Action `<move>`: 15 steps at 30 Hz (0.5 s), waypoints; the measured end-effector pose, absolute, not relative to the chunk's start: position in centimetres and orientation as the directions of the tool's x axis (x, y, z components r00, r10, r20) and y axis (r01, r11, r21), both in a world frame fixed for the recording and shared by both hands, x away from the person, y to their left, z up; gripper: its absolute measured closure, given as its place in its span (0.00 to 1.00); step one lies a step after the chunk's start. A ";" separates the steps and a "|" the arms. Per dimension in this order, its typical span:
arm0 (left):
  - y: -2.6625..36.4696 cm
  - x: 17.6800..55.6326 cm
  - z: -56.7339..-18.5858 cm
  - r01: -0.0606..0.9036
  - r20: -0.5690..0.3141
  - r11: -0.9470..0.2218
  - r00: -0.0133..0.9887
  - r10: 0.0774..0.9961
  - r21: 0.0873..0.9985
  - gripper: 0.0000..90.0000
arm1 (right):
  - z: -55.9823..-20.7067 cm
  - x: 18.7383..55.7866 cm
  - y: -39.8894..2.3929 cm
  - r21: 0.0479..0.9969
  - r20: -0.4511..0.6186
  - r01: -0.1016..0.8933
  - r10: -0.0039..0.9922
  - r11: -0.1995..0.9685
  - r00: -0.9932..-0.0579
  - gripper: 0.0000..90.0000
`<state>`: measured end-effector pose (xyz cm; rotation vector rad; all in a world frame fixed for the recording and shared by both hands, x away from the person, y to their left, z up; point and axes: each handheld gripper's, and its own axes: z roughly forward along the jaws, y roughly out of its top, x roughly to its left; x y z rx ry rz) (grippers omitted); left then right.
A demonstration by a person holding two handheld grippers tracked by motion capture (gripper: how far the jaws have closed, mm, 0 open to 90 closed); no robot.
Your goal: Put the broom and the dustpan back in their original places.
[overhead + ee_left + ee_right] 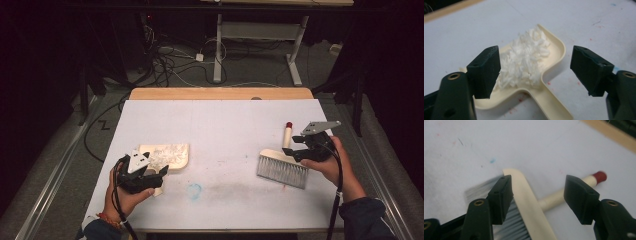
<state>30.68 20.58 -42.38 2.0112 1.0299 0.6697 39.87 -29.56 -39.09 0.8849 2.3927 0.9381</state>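
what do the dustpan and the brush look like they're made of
Dustpan: likely moulded plastic, cream and smooth with a soft sheen and rounded rim; it holds white shreds, perhaps paper. Brush: cream back, plastic or painted wood, hard to tell; fine grey bristles, probably synthetic; pale round handle with a red tip.

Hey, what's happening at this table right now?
A person at a white table has a gripper in each hand. The left gripper stands open over a cream dustpan that lies on the table, loaded with white shreds. The right gripper is open above a hand brush lying flat, its red-tipped handle pointing away. Neither tool is gripped, so the sweeping looks finished.
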 end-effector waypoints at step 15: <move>20.1 31.7 -41.3 0.269 0.254 -0.469 0.569 0.782 0.841 0.21 | -37.4 36.8 -29.6 0.870 -0.202 0.268 0.796 0.413 -0.571 0.30</move>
